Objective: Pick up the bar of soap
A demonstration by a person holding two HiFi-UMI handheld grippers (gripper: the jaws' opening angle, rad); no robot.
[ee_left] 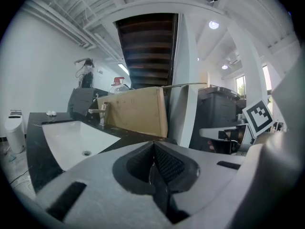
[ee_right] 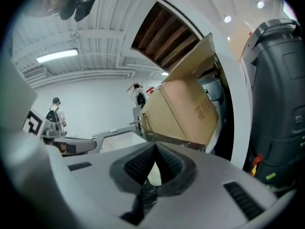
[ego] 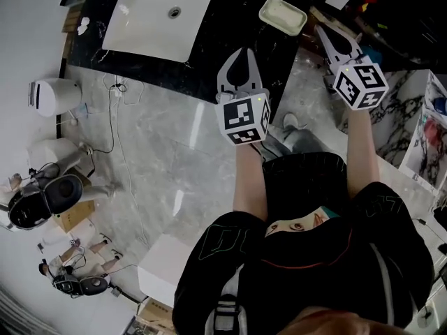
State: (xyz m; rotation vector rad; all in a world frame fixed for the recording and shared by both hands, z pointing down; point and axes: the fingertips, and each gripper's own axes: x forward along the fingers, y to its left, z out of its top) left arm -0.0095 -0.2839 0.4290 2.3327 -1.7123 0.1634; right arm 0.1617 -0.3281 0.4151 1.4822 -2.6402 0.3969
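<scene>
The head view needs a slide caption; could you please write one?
Left gripper and right gripper, both shut, point toward the soap dish near the sink.

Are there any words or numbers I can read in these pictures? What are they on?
Nothing can be read clearly.
cardboard box: brown print on its side, too blurred to read.
black shirt: outline letters, too distorted to read.
marker cubes: only black-and-white square patterns, no words.

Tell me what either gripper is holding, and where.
Nothing. Left gripper and right gripper are both shut empty; the bar of soap lies untouched on the counter.
</scene>
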